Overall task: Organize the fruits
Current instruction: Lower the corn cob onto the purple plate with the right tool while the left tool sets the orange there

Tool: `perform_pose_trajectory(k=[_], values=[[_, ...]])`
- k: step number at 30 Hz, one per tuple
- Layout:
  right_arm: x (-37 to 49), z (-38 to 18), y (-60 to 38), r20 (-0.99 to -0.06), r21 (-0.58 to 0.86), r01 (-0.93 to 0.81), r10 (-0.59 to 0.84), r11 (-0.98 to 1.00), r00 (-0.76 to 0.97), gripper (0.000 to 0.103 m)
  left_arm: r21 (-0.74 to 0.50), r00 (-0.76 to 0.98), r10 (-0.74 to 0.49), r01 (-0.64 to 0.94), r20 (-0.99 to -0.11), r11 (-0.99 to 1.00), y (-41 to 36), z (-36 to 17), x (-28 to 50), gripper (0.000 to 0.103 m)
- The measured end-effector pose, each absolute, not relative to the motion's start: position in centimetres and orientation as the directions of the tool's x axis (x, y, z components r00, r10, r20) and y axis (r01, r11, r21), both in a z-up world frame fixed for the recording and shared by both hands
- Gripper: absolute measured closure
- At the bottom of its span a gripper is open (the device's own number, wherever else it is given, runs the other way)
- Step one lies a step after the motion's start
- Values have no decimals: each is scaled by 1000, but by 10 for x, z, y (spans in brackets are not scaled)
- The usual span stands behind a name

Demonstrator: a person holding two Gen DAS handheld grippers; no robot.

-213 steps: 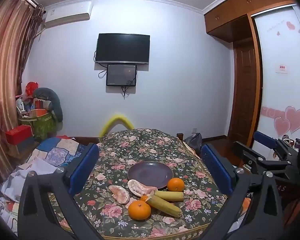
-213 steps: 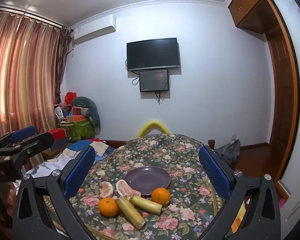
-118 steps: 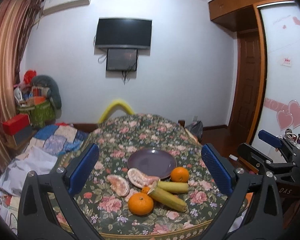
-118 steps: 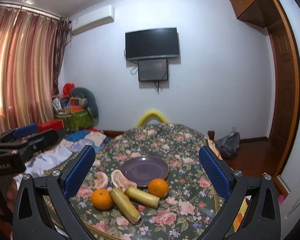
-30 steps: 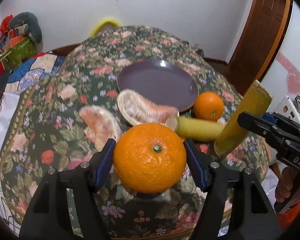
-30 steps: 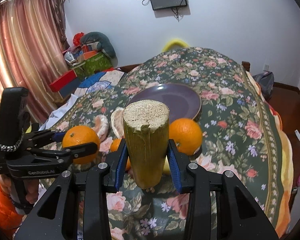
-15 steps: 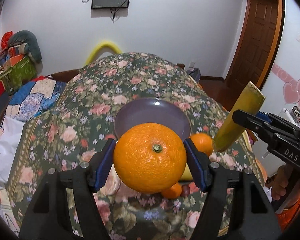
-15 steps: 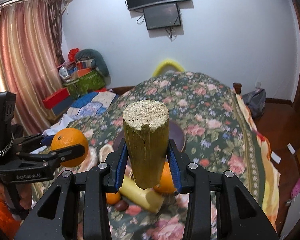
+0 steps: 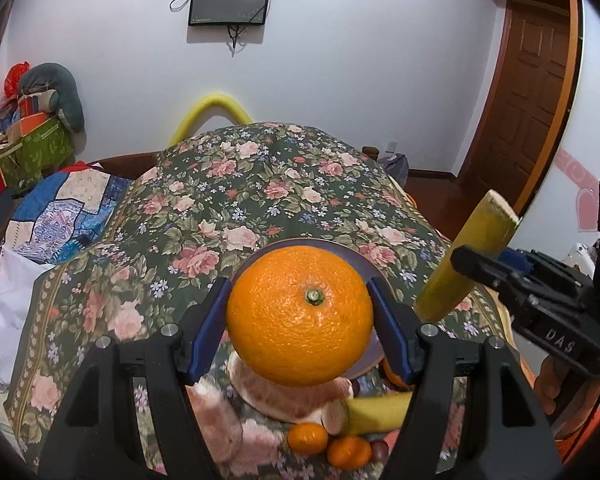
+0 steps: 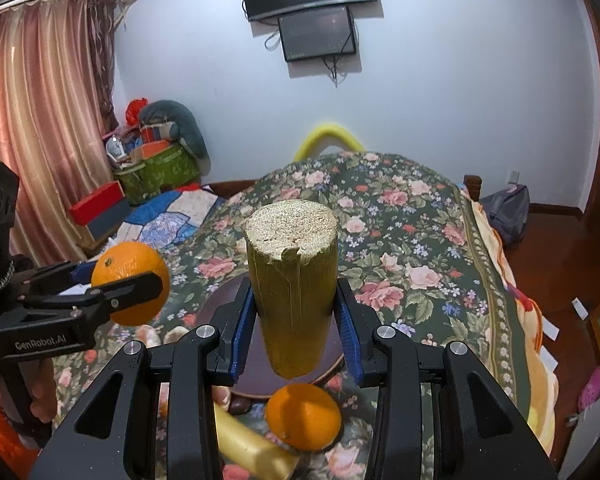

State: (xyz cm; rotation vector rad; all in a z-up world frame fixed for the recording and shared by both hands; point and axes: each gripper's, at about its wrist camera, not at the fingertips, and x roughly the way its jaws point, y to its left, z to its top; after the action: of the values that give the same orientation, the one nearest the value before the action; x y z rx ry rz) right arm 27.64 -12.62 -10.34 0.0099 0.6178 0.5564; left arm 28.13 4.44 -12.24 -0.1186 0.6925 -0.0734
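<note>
the left gripper (image 9: 300, 316) is clenched on a large orange (image 9: 299, 316), its blue pads (image 9: 210, 322) pressed to the fruit's sides, stem end facing the camera. the orange hangs in the air above the near rim of the dark purple plate (image 9: 362, 268), which shows only as a thin arc around the fruit in the left wrist view. the right gripper (image 10: 296, 320) is clenched on a yellow-green sugarcane piece (image 10: 293, 280), held upright with its rough cut end on top; its lower end hangs above the plate's (image 10: 214, 306) near edge.

in the left wrist view the right gripper (image 9: 500, 270) sits to the right of the orange, well apart from it, the cane (image 9: 466, 256) tilted up and outward over the table's right edge. in the right wrist view the left gripper (image 10: 120, 280) sits off to the left with its orange (image 10: 130, 282), again apart from the cane.

on the floral tablecloth (image 9: 240, 192), near the front edge, lie two pomelo segments (image 9: 292, 394), a second cane piece (image 9: 374, 414), two small oranges (image 9: 308, 438) and a dark round fruit (image 9: 380, 448), crowded together just in front of the plate. another orange (image 10: 303, 416) rests by the plate's near rim beside the lying cane (image 10: 252, 446). the far half of the cloth beyond the plate carries nothing visible, up to a yellow curved chair back (image 9: 210, 114) at the far edge.
</note>
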Motion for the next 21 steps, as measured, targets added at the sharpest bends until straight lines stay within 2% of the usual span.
perform_pose_trajectory(k=[15,21], values=[[333,-159,-101,-700,172,-513,471,841,536,68,-104,651,-65,-22,-756,994,51,-188,352,35],[347,-167,-91,-725,189,-517,474,835,500,68,-115,606,-75,-27,-792,993,55,-206,370,35]])
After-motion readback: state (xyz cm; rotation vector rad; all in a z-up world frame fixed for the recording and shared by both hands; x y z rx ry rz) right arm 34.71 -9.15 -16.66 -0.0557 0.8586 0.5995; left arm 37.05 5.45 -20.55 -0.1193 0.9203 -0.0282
